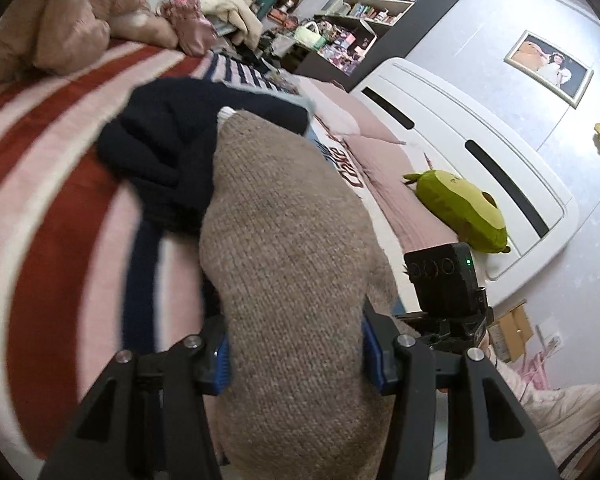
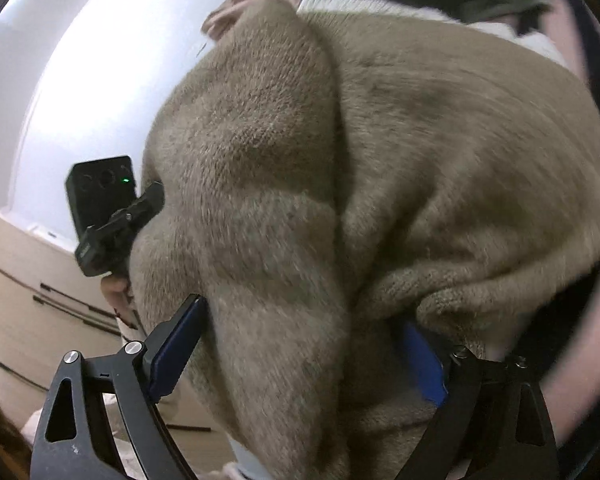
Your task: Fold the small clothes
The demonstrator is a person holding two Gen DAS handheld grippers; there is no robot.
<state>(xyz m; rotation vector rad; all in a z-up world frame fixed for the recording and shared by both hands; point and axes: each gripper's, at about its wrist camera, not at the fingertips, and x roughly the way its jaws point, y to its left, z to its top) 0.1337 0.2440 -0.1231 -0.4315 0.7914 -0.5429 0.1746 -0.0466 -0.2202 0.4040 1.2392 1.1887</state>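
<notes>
A beige knitted garment [image 1: 288, 248] fills the middle of the left wrist view, with a white ribbed edge at its far end. My left gripper [image 1: 296, 360] is shut on it, its blue pads pressing both sides. In the right wrist view the same beige knit [image 2: 380, 184] is bunched and covers most of the frame. My right gripper [image 2: 312, 352] holds a thick fold of it between its blue pads. A dark navy knitted garment [image 1: 168, 152] lies on the bed behind the beige one. The other gripper's camera block [image 1: 444, 284] shows at the right.
The bed has a red, pink and white striped blanket [image 1: 48, 208]. A pile of pink clothes [image 1: 72, 20] lies at the far left. A green plush toy [image 1: 460, 208] rests on pink pillows by the white headboard [image 1: 480, 152]. Shelves [image 1: 364, 20] stand beyond the bed.
</notes>
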